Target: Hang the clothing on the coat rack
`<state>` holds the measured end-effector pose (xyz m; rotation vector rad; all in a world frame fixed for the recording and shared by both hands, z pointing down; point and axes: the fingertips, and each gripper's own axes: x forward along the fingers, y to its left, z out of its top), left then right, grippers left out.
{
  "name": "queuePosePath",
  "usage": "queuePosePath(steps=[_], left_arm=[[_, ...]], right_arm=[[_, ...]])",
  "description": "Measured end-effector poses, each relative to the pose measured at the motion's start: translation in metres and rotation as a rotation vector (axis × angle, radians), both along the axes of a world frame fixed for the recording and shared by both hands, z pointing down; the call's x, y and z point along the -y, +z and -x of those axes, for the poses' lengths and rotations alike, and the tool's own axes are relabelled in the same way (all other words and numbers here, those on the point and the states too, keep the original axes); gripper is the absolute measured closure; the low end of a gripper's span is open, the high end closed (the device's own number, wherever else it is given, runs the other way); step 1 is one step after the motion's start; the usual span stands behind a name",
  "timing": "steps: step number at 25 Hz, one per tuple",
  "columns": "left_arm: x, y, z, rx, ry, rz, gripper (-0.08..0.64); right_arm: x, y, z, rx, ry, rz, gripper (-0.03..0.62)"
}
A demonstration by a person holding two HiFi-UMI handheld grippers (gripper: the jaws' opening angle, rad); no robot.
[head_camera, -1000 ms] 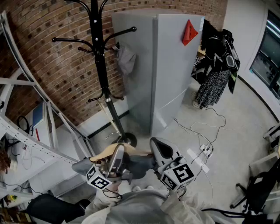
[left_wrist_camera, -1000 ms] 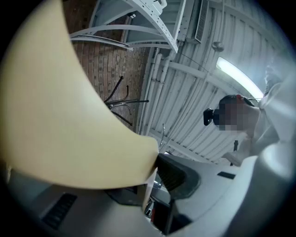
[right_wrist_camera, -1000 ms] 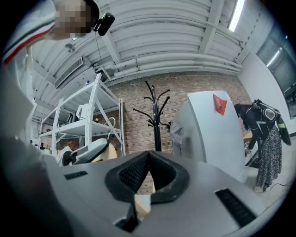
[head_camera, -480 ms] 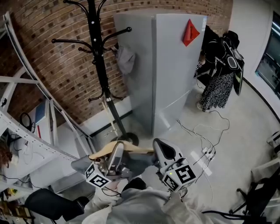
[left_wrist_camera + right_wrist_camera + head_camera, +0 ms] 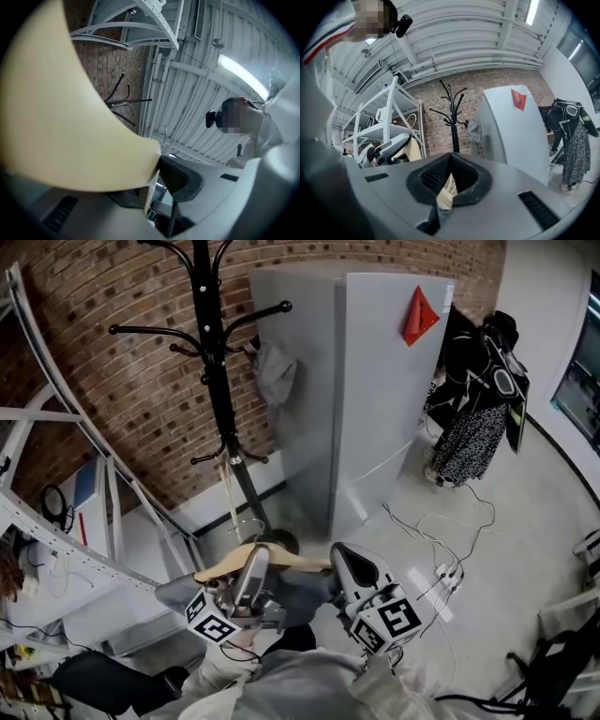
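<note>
Close to the body, left tool (image 5: 251,576) clamped on pale wooden hanger (image 5: 223,565), grey clothing (image 5: 298,591) draped beneath. Right tool (image 5: 349,568) pinched shut on hanger's other end. Beyond, well apart: black coat rack (image 5: 216,381) upright before brick wall (image 5: 112,399).

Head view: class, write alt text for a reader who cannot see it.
The left gripper and right gripper grip a wooden hanger carrying grey clothing. A black coat rack stands ahead by a brick wall and grey cabinet.
</note>
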<state>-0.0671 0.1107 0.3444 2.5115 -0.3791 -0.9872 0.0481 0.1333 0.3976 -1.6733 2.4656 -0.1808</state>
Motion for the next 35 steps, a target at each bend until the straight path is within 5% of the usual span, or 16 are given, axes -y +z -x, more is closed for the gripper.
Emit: queuePosePath(steps=[35], left_arm=[[0.187,-0.004,0.030,-0.025,0.058,0.015,0.456]], right_arm=[[0.200,-0.012,0.050,-0.043,0.023,0.025,0.568]])
